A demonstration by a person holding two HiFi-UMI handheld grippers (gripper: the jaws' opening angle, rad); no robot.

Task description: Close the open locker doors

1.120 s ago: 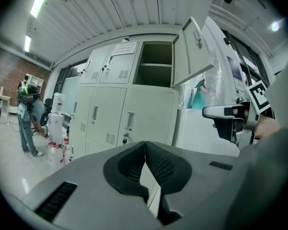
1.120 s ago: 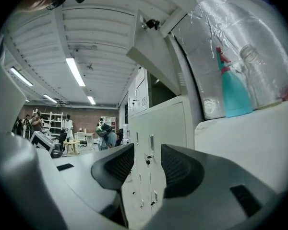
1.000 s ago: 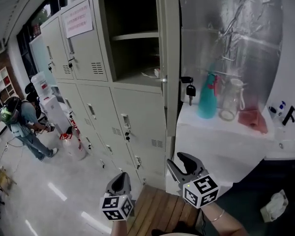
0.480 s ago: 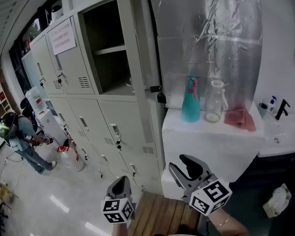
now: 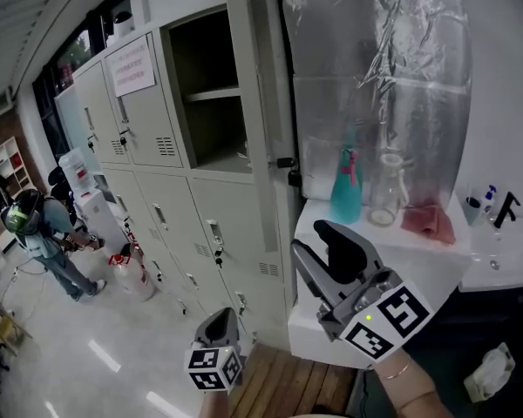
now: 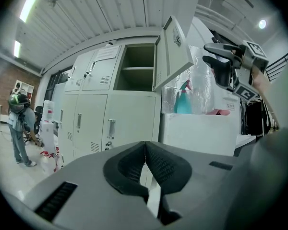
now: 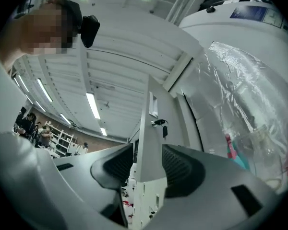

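Nothing here can actually be read. A white sheet [image 5: 132, 66] stuck on an upper locker door [image 5: 148, 116] carries lines of red print, too small to make out. A blue-and-white plate [image 7: 252, 12] high up is only a blur. The marker cubes [image 5: 385, 319] show black-and-white squares, no letters.

a teal spray bottle [image 5: 346, 190], a glass jug [image 5: 387, 194] and a pink cloth [image 5: 429, 220] sit on a white counter [image 5: 392, 244] before crinkled plastic sheeting [image 5: 410, 77], while a person [image 5: 42, 233] in a green helmet stands far left.
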